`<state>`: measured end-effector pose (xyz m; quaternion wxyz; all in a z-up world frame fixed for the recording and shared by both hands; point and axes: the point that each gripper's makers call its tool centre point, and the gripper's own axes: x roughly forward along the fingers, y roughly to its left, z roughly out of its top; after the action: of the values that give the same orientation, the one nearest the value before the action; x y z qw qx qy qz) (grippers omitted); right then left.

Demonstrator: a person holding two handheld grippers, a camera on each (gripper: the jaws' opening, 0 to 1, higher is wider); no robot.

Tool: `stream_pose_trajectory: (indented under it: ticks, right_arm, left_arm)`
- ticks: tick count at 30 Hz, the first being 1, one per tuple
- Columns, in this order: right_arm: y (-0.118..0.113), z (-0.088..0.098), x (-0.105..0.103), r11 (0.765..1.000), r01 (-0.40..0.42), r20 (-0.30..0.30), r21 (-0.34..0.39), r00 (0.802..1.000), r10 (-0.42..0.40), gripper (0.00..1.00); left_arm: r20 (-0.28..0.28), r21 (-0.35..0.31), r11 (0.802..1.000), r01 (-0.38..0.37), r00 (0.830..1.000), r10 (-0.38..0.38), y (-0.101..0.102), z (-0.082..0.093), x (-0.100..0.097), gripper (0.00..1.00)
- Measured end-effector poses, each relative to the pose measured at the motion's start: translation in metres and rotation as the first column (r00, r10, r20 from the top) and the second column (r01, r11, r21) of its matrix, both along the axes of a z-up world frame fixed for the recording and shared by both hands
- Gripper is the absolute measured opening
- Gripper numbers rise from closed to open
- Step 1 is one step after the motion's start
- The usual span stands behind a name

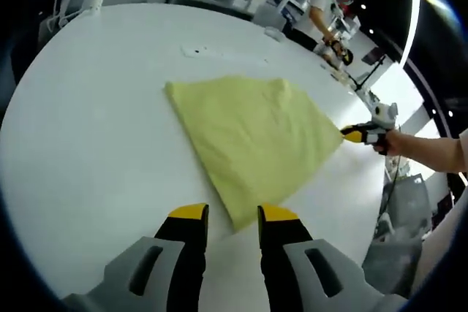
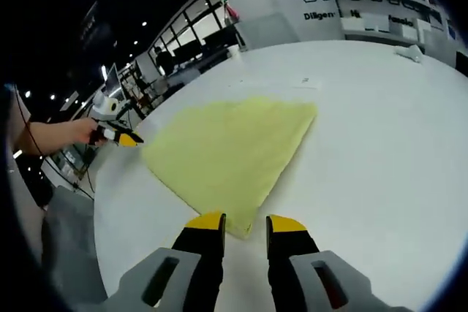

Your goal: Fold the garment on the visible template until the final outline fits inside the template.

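Your yellow garment (image 1: 252,144) lies flat on the white counter (image 1: 95,151), folded into a rough four-cornered shape, and you have a claw at each of two opposite corners. In the left gripper view, your left claw (image 1: 232,217) sits right at the near corner with its yellow-tipped jaws apart, nothing between them. Across the cloth, your right claw (image 1: 354,135) meets the far right corner, your hand (image 1: 395,141) behind it; from here I can't tell how its jaws stand. Switch to the right gripper view: the right claw (image 2: 245,223) has its jaws spread at the near corner of the garment (image 2: 230,151), and the left claw (image 2: 126,139) shows just off the cloth's left corner.
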<state>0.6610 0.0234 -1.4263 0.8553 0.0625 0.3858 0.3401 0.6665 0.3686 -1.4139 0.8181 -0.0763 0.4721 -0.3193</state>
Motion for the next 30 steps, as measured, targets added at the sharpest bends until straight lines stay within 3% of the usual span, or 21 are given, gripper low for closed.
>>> stream_pose_trajectory:
  ticks: [9, 17, 24, 30]
  right_arm:
    - [0.007, -0.009, -0.012, 0.999, -0.043, -0.016, -0.019, 0.999, 0.042, 0.11]
    - [0.007, -0.011, -0.014, 0.997, -0.070, 0.000, -0.033, 0.998, 0.070, 0.08]
    - [0.008, -0.014, -0.019, 0.991, -0.122, 0.009, -0.058, 0.992, 0.123, 0.04]
    - [0.009, -0.014, -0.025, 0.980, -0.175, 0.030, -0.089, 0.983, 0.179, 0.00]
  left_arm:
    - [0.002, 0.038, 0.999, 0.018, 1.000, -0.019, 0.007, -0.013, -0.008, 0.22]
    - [-0.009, 0.022, 0.999, 0.028, 1.000, -0.028, 0.003, -0.021, -0.013, 0.18]
    - [0.029, 0.038, 0.996, 0.081, 0.996, -0.082, -0.009, -0.030, -0.013, 0.04]
    - [0.076, 0.045, 0.990, 0.133, 0.988, -0.136, -0.008, -0.025, -0.016, 0.00]
